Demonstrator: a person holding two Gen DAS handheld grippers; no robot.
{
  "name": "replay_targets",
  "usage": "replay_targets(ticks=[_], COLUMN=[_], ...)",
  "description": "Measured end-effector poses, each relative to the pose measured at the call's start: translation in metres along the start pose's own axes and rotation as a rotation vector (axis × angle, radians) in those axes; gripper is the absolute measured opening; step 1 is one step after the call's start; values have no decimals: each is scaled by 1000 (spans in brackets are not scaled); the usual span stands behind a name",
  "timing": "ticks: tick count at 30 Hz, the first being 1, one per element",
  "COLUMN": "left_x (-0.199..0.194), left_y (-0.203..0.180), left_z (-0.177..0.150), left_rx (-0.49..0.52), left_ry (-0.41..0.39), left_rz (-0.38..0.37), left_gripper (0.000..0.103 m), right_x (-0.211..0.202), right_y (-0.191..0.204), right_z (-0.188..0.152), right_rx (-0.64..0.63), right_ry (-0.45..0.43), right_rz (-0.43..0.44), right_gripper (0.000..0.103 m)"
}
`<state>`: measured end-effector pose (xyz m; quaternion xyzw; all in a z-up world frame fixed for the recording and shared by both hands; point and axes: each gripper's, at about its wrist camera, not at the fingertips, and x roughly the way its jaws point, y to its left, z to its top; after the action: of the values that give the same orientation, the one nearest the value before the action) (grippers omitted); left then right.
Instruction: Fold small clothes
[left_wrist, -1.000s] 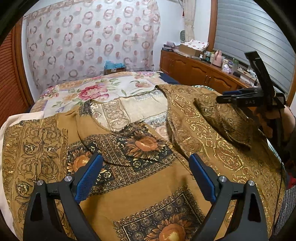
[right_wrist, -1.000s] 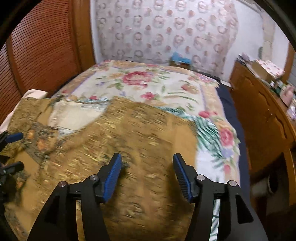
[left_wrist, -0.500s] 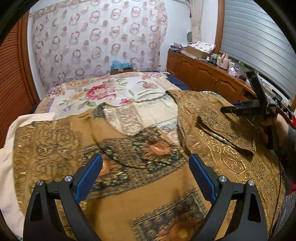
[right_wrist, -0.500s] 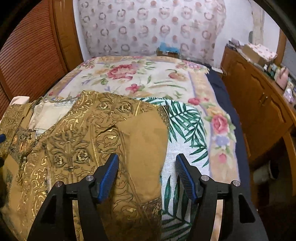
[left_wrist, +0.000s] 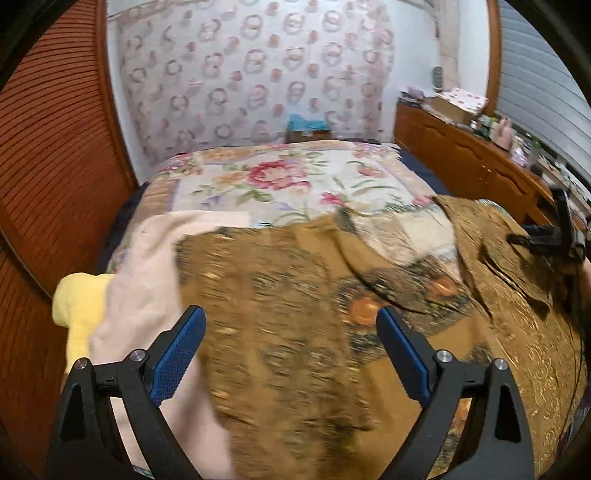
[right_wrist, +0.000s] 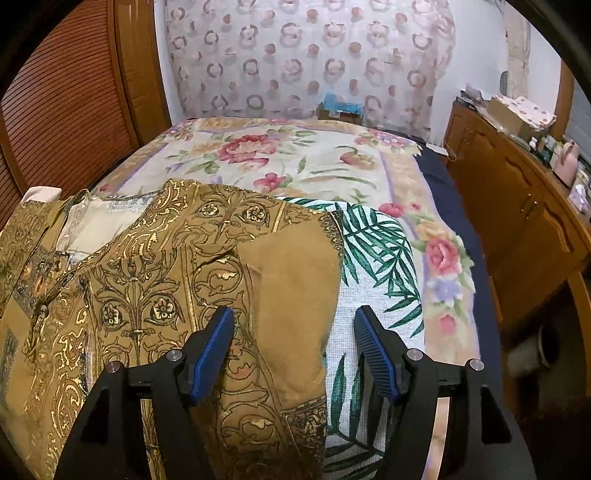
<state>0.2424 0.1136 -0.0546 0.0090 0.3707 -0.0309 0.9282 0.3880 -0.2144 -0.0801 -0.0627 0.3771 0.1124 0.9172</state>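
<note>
Leftward swings the left gripper (left_wrist: 291, 354), gaping empty, closing slightly; the right gripper (right_wrist: 293, 350), empty too, has just been widening. Ochre gold-printed shirt (right_wrist: 155, 295) lies on the bed (right_wrist: 295, 162), sleeve folded over.

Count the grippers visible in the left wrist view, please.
2. The left gripper fills the bottom edge, open over the brown shirt. The right gripper is at the right edge, partly hidden.

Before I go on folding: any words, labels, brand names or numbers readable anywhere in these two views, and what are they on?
None can be read.
Right gripper, seen from the left wrist: any marking on its black body is blurred.
Brown patterned shirt: ornament only, no lettering.
Box and bottles on the wooden cabinet: too small to read.
</note>
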Motion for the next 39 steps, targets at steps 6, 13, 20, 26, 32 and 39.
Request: replay_targets(ticks=[6, 13, 20, 26, 32, 39], left_x=[29, 68, 62, 63, 50, 27], left_y=[34, 72, 62, 62, 49, 38], left_z=[15, 8, 10, 15, 21, 28], left_rx=[-41, -133, -83, -65, -14, 3], left_ry=[63, 162, 122, 119, 62, -13], left_rz=[22, -20, -82, -49, -34, -113], left_gripper=[77, 59, 32, 32, 16, 3], right_x=[0, 0, 0, -1, 0, 0], right_y=[0, 0, 0, 0, 0, 0], right_z=[0, 0, 0, 0, 0, -1], right_rx=[0, 0, 0, 0, 0, 0], right_ry=[0, 0, 0, 0, 0, 0], right_rz=[0, 0, -1, -1, -2, -2], right_gripper=[71, 71, 71, 71, 71, 71])
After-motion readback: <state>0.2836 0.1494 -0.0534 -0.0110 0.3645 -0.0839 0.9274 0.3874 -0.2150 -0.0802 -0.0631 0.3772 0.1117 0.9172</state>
